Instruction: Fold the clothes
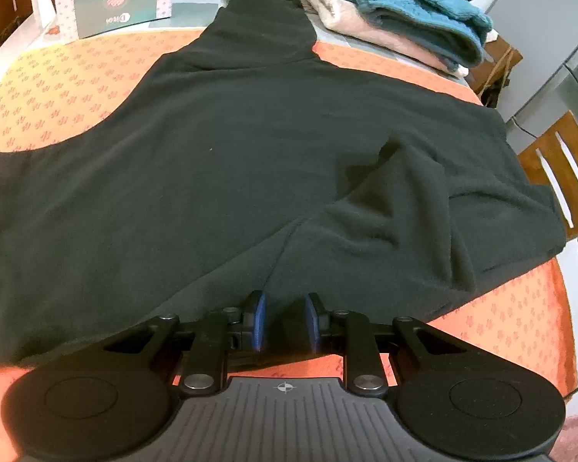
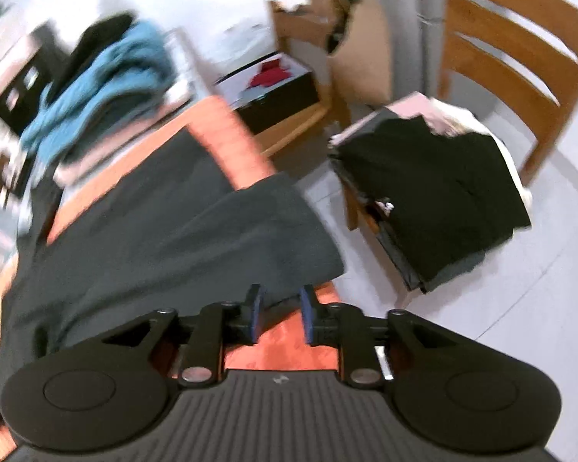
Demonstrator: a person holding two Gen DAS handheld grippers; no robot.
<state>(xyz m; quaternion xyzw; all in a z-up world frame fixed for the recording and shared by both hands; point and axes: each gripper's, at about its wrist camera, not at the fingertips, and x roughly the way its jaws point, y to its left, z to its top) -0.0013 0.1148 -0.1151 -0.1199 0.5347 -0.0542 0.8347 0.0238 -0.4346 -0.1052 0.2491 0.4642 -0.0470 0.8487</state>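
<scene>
Dark green garment (image 1: 227, 161): spread across the orange tabletop (image 1: 57, 88), one sleeve reaching the far edge. Left gripper (image 1: 285, 321): fingers clamped on a fold at the garment's near hem. Right gripper (image 2: 279, 313): fingers parted, nothing between them, above the tabletop's right edge. Folded clothes stack (image 1: 397, 11): far right corner. Chair seat (image 2: 362, 208) holds folded black clothing (image 2: 435, 200).

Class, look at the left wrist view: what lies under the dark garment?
Under the dark garment lies the orange patterned tablecloth, visible around its edges. Whatever sits beneath the garment's middle is covered and cannot be seen.
</scene>
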